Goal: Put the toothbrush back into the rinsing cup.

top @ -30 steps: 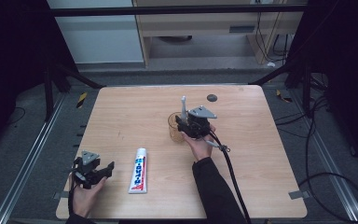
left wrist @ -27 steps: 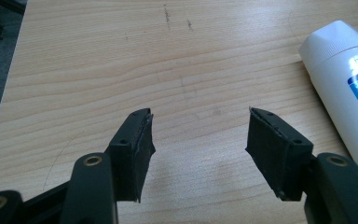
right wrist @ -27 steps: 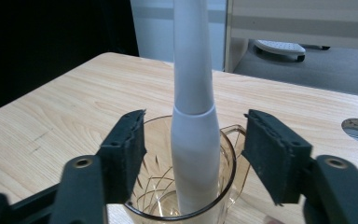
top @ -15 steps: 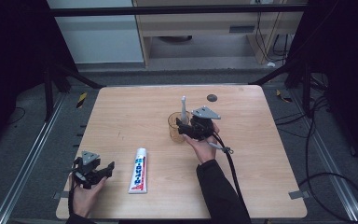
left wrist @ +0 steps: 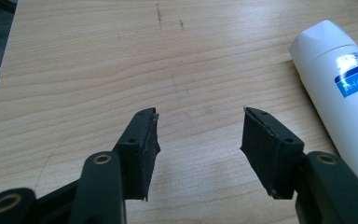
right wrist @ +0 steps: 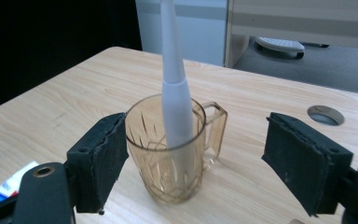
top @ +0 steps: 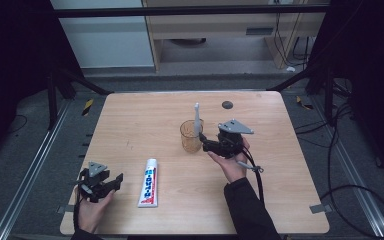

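Amber glass mug (right wrist: 175, 154) just before right tongs (right wrist: 193, 158), jaws just opening, white toothbrush (right wrist: 175, 93) inside

Both grippers' fingers (left wrist: 142, 140) apart.

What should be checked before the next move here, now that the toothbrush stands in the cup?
1. Toothbrush in the cup: ok, it stands inside, leaning on the rim.
2. Cup upright on the table: ok.
3. Right gripper free of the cup: ok, its jaws have just been opening and stand wide, with the cup between them and no pad pressing on it.
4. Left gripper ready: ok, jaws apart with nothing between them, though they have just been closing a little.
5. Toothpaste within reach: ok, it lies flat just beside the left gripper.
6. Toothpaste cap on: ok, the white cap sits on the tube.
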The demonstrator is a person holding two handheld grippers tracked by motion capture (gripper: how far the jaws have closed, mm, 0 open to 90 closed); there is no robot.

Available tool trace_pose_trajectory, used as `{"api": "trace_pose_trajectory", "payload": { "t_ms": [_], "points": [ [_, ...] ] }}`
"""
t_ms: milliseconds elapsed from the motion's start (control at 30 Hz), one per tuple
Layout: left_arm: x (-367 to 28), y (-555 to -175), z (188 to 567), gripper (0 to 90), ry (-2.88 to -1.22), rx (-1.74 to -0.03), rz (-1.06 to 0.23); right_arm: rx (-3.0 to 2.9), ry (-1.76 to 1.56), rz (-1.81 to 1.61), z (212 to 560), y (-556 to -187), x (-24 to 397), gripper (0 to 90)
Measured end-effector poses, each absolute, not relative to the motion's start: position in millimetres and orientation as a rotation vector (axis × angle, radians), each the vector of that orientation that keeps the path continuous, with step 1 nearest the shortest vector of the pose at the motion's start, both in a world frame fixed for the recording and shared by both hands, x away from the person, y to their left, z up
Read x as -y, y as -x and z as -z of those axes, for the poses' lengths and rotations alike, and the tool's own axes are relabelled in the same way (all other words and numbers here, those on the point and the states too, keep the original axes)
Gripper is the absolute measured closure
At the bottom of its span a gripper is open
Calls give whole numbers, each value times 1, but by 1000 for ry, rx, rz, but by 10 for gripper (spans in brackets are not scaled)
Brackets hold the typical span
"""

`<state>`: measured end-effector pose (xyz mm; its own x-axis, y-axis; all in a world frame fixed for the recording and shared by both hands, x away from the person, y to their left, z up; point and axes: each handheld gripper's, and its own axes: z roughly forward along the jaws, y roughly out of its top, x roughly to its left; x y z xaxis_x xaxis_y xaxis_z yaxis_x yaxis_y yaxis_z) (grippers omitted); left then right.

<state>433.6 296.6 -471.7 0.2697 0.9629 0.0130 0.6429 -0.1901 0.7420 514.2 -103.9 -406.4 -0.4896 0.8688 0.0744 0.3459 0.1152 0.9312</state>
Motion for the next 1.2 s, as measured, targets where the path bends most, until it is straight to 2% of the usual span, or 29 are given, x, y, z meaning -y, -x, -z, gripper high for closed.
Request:
{"api": "trace_pose_trajectory", "payload": {
  "t_ms": [467, 900, 1200],
  "points": [
    [-290, -432, 470, 559, -1948, -1408, -627, -1955, -1191, -1284, 410, -486, 149, 189],
    [-283, -429, 468, 693, -1966, -1379, -579, -1941, -1252, -1254, 422, -468, 189, 177],
    [-276, -426, 468, 757, -2010, -1345, -546, -1982, -1257, -1188, 435, -463, 195, 178]
  ]
}}
